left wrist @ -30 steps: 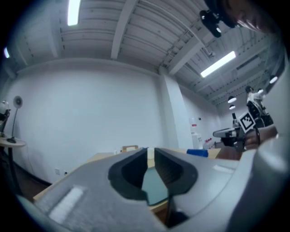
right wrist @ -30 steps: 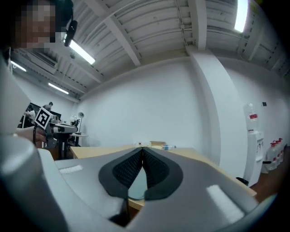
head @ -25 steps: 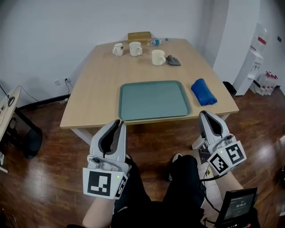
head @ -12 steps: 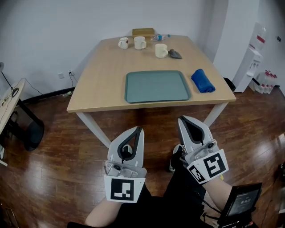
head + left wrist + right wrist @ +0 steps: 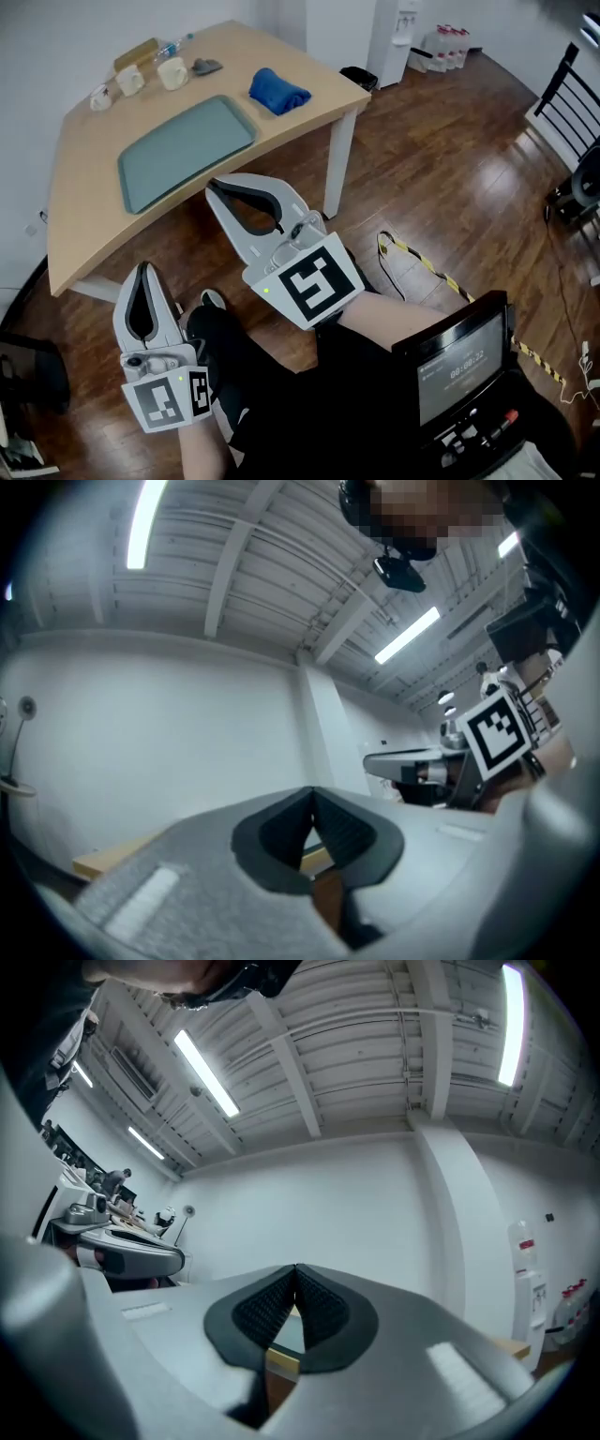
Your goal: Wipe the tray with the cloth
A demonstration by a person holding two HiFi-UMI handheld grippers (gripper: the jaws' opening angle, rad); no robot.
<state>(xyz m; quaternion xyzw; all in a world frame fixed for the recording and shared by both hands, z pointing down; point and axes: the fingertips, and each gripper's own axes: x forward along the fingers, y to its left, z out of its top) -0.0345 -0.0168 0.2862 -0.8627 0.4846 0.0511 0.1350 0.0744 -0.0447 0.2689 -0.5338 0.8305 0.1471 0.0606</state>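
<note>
The teal tray (image 5: 183,150) lies bare on the wooden table (image 5: 84,225) at the head view's upper left. The blue cloth (image 5: 278,92) sits folded beyond the tray's right end, near the table corner. Both grippers hang over the floor and my legs, short of the table. My right gripper (image 5: 217,186) is raised in the middle of the view, shut and holding nothing. My left gripper (image 5: 142,269) sits lower at the left, also shut and holding nothing. In each gripper view the pads (image 5: 312,794) (image 5: 296,1269) meet with only wall and ceiling beyond.
Three cups (image 5: 173,70), a grey object (image 5: 206,66), a bottle (image 5: 173,45) and a brown box (image 5: 136,53) line the table's far side. A screen device (image 5: 459,361) rests by my right leg, a striped cable (image 5: 441,277) on the floor, a water dispenser (image 5: 392,28) behind.
The head view has swung right, so the table now lies at the upper left. The right gripper has risen nearer the camera; the left one has dropped to the lower left.
</note>
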